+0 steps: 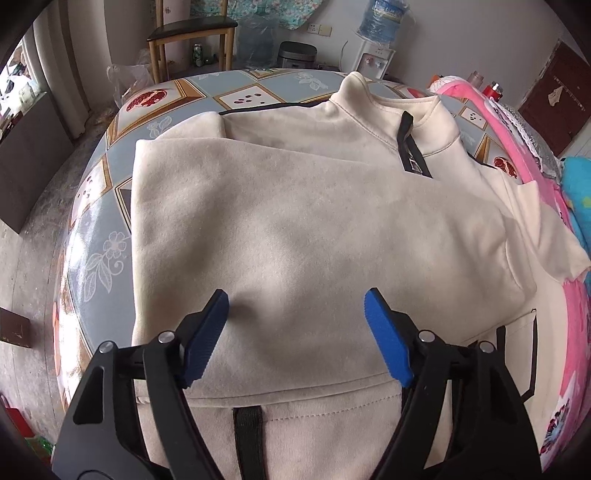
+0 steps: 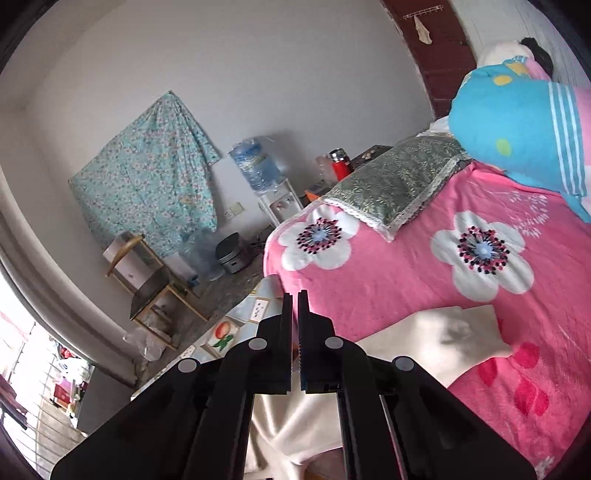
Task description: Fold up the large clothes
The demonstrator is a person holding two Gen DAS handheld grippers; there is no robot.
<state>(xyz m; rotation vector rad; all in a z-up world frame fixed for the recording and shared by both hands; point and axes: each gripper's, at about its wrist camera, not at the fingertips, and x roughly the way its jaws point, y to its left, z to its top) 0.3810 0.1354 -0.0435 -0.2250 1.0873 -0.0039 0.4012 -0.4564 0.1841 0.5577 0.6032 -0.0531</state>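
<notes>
A cream sweatshirt (image 1: 295, 206) with a dark zip at its collar lies flat on the patterned table (image 1: 92, 236), its lower part folded up over the body. My left gripper (image 1: 295, 299) hovers over the folded part, open, with nothing between its blue pads (image 1: 388, 343). One sleeve (image 1: 535, 229) reaches off to the right onto the pink bed. In the right wrist view my right gripper (image 2: 294, 295) is raised and tilted, its jaws shut to a thin slit in which no cloth shows. Cream fabric (image 2: 291, 424) lies below it, and the sleeve (image 2: 443, 339) rests on the bedspread.
A pink flowered bedspread (image 2: 406, 280) adjoins the table's right side, with a green pillow (image 2: 395, 181) and a blue cushion (image 2: 517, 125) on it. A wooden chair (image 1: 192, 33), a rice cooker (image 1: 297, 55) and a water dispenser (image 1: 376, 59) stand beyond the table.
</notes>
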